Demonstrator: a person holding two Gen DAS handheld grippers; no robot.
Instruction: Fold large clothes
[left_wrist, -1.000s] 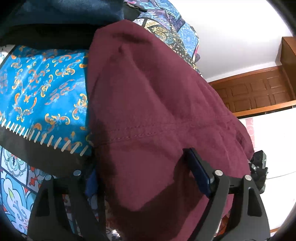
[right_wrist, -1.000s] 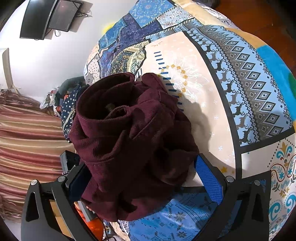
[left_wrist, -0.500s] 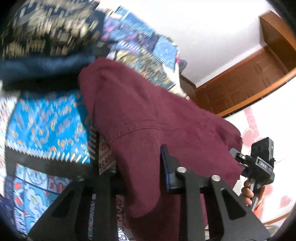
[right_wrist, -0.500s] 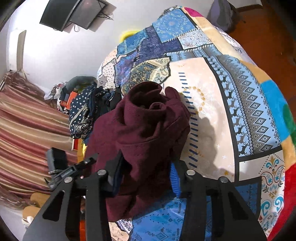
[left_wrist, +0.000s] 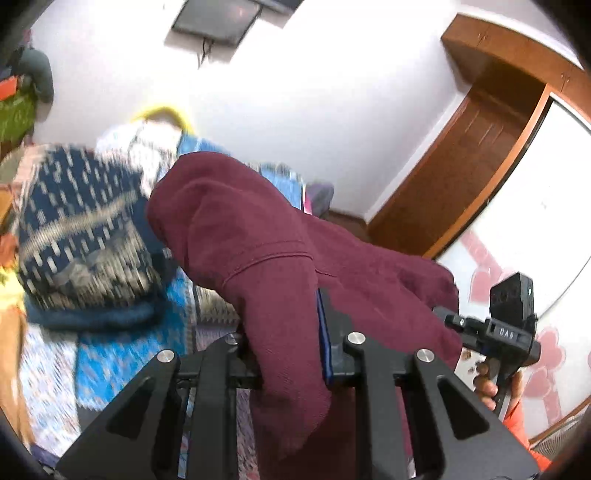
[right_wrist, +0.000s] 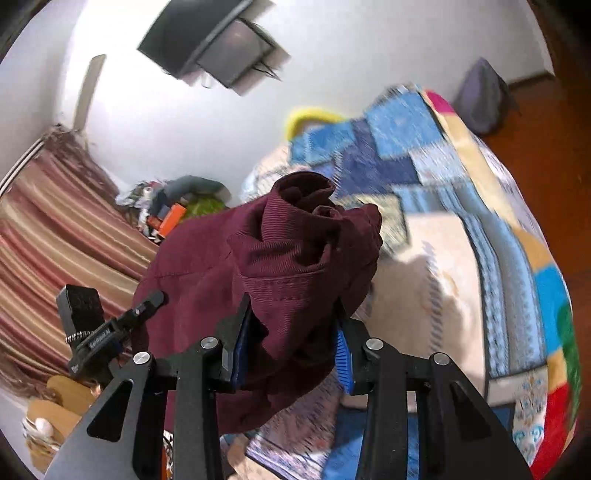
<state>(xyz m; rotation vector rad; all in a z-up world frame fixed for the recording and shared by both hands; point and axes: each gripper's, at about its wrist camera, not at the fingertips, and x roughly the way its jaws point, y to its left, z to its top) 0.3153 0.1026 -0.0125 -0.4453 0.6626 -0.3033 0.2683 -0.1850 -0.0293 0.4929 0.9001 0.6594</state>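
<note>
- Left tongs (left_wrist: 284, 354) clamped on the maroon corduroy garment (left_wrist: 280, 258).
- Right tongs (right_wrist: 291, 347) clamped on its bunched fabric, above the patchwork bed quilt (right_wrist: 480, 229).

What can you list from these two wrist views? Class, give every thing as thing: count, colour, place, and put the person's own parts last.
Maroon garment: one, dark red corduroy, bunched up, lifted above the bed, held at two places.
Patchwork bedspread: one, blue, cream and multicolour, covering the bed.
Navy patterned cloth: one, blue and white, heaped on the bed, blurred.
Wall screen: one, dark, mounted high on the white wall.
Striped curtain: one, red and beige, left in the right wrist view.
Wooden door frame: one, brown, right in the left wrist view.
Left gripper: black, shut on the garment.
Right gripper: black, blue pads, shut on the garment.
</note>
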